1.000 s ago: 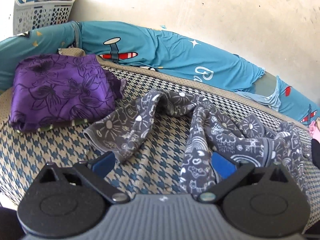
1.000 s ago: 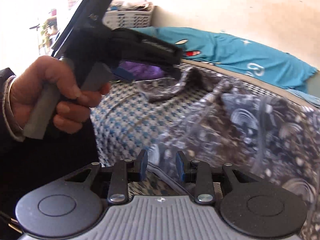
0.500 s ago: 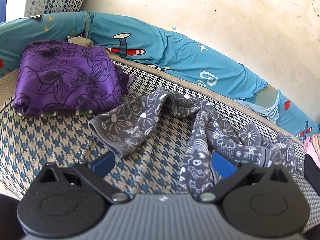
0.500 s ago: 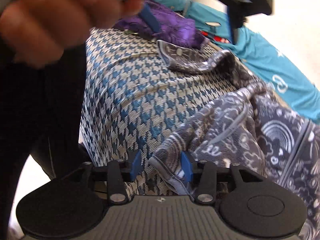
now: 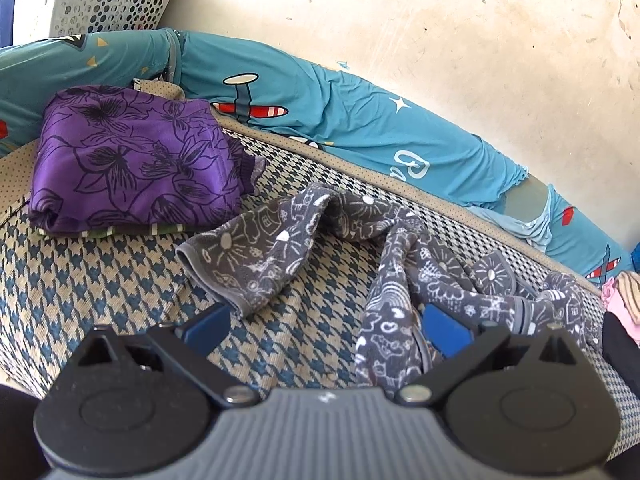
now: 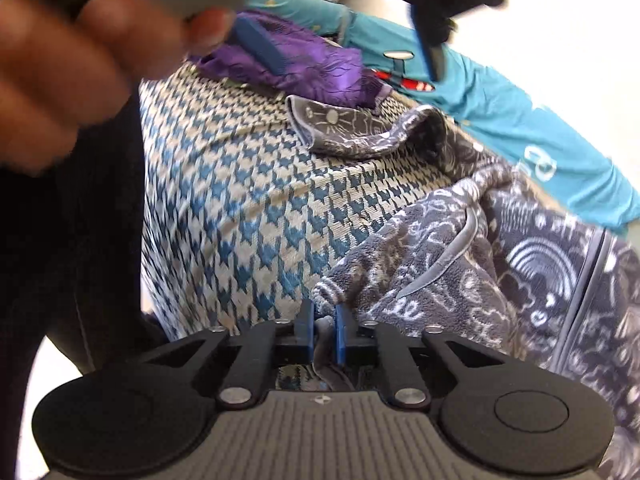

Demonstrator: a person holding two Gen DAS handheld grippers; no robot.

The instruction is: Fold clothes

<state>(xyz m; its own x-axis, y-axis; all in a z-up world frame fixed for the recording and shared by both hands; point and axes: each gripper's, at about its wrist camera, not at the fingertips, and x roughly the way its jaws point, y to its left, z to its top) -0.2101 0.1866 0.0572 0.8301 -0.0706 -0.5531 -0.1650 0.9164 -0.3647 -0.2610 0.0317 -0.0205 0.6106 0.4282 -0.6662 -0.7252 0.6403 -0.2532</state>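
Grey garment (image 6: pixel 500 264): right tongs (image 6: pixel 323 330) pinch hem; left tongs (image 5: pixel 324 324) spread.

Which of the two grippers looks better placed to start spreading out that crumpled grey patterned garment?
The right gripper: its blue pads are already pinched on an edge of the grey doodle-print fleece garment. The left gripper is wide open above the checked bedcover, holding nothing.

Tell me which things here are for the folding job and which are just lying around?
For the job:
- grey patterned garment, crumpled, still to fold
- right hand-held gripper, shut on its edge
- left hand-held gripper, open above it
- purple floral garment, already folded

Just lying around:
- teal aeroplane-print sheet
- white laundry basket
- houndstooth mattress
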